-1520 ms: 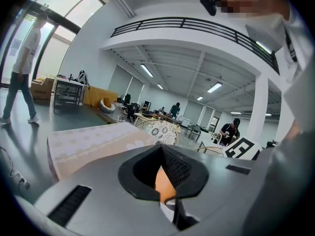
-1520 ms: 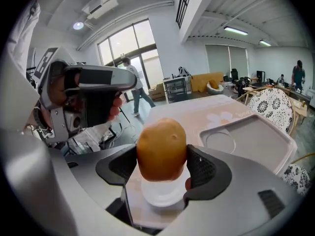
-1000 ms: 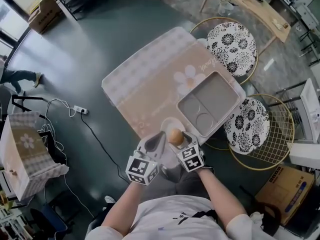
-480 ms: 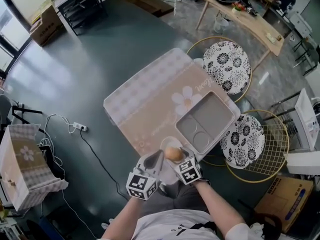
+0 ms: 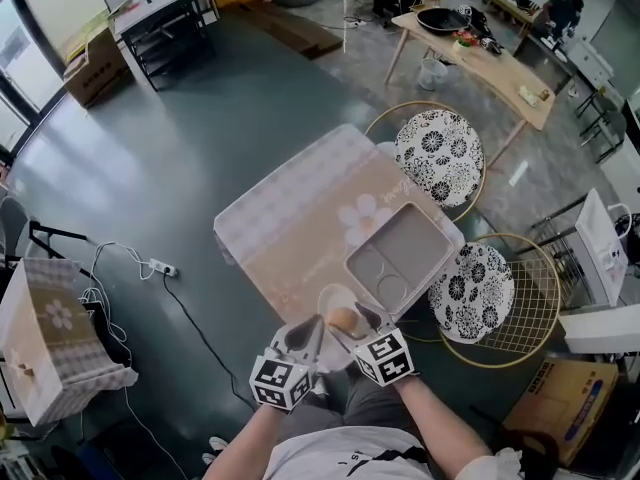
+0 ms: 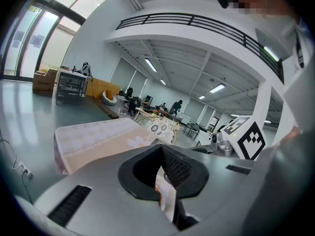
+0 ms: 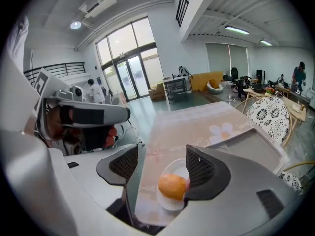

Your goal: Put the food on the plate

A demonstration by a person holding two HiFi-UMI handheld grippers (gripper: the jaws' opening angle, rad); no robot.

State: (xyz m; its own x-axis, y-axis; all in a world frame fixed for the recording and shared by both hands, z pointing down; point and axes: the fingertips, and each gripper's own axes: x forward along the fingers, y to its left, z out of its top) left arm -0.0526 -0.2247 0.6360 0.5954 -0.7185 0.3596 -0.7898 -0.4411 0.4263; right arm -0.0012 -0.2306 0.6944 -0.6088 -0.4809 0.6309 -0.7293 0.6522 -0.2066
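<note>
A round orange piece of food [image 5: 343, 319] sits on a small white plate [image 5: 330, 296] at the near edge of the cloth-covered table [image 5: 300, 218]. My right gripper [image 5: 360, 318] is open around the food [image 7: 173, 186], which lies close against the right-hand pad [image 7: 202, 168]. In the right gripper view the plate [image 7: 180, 174] shows under and behind the food. My left gripper [image 5: 311, 328] is at the plate's left rim. Its jaws [image 6: 162, 176] stand closed to a thin slit, and nothing shows held between them. A grey compartment tray [image 5: 420, 233] lies just beyond the plate, to the right.
Two patterned round stools [image 5: 435, 158] [image 5: 470, 293] stand at the table's far right side. A power strip with its cable [image 5: 160, 268] lies on the floor to the left, near a draped box [image 5: 50, 318]. A wooden table [image 5: 480, 53] stands further back.
The head view has swung, so the table and plate sit lower and slightly left in the picture. Both grippers have kept their places round the plate and the food.
</note>
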